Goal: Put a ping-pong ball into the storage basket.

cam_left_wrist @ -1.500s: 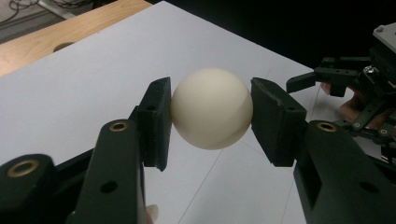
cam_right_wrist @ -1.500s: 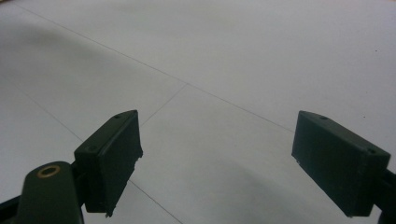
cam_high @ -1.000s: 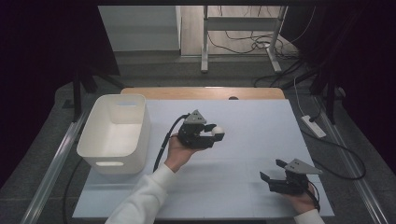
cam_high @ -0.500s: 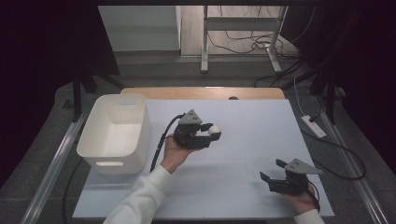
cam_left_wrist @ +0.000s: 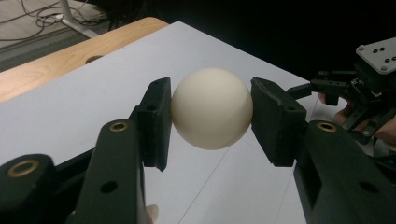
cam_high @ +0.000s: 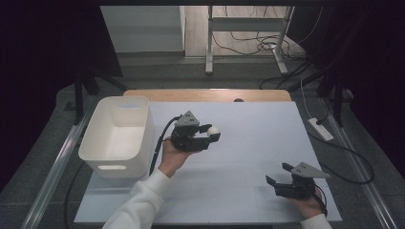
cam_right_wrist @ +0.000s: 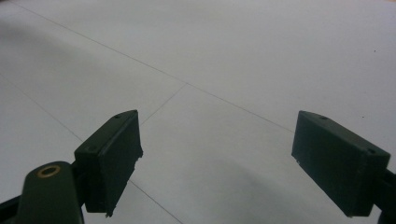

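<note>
My left gripper (cam_high: 213, 134) is shut on a white ball (cam_high: 215, 130), held above the white table top near its middle, just right of the white bin (cam_high: 117, 136). In the left gripper view the cream ball (cam_left_wrist: 211, 108) sits squeezed between the two black pads (cam_left_wrist: 156, 122). My right gripper (cam_high: 278, 176) rests low near the front right of the table, jaws spread wide with nothing between them. Its own view shows the gap of the right gripper (cam_right_wrist: 217, 158) over bare white table. The right gripper (cam_left_wrist: 327, 86) also appears at the far right of the left gripper view.
The white bin stands at the table's left side and looks empty inside. A wooden strip (cam_high: 205, 94) runs along the table's far edge. Cables (cam_high: 334, 143) and a power strip (cam_high: 320, 129) lie on the floor to the right.
The left hand has carried the ball slightly left and toward the bin side, and it has risen a little. The right gripper has stayed where it was.
</note>
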{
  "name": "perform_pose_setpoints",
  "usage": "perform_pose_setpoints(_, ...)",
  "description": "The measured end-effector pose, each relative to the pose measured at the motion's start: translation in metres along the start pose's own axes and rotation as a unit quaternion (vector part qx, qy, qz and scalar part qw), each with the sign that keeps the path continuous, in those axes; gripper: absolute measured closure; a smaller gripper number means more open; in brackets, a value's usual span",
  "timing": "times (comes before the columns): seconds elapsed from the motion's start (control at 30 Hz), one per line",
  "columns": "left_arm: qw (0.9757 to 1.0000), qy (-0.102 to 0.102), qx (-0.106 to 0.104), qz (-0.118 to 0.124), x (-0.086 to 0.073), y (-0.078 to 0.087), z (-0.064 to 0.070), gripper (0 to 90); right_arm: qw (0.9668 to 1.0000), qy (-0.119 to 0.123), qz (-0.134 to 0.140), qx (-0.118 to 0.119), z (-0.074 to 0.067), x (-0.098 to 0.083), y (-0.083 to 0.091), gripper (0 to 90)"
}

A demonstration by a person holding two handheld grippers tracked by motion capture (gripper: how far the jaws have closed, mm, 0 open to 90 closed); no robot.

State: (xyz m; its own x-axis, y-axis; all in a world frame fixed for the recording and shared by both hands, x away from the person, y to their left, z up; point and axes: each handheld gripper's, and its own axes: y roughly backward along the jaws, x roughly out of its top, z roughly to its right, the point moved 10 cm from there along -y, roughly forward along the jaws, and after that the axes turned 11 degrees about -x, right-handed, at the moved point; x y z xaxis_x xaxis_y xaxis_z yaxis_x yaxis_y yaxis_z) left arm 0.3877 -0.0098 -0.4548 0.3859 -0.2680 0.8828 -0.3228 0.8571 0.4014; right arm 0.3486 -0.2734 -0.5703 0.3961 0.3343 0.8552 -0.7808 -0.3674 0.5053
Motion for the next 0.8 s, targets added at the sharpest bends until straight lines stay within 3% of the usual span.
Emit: perform_pose_setpoints(0.8,0.9993,0.004,0.024,0.027,0.006,0.026,-0.012,51.0,1.0000,0.001,-0.001,-0.002,0.000,0.000,0.000,15.8)
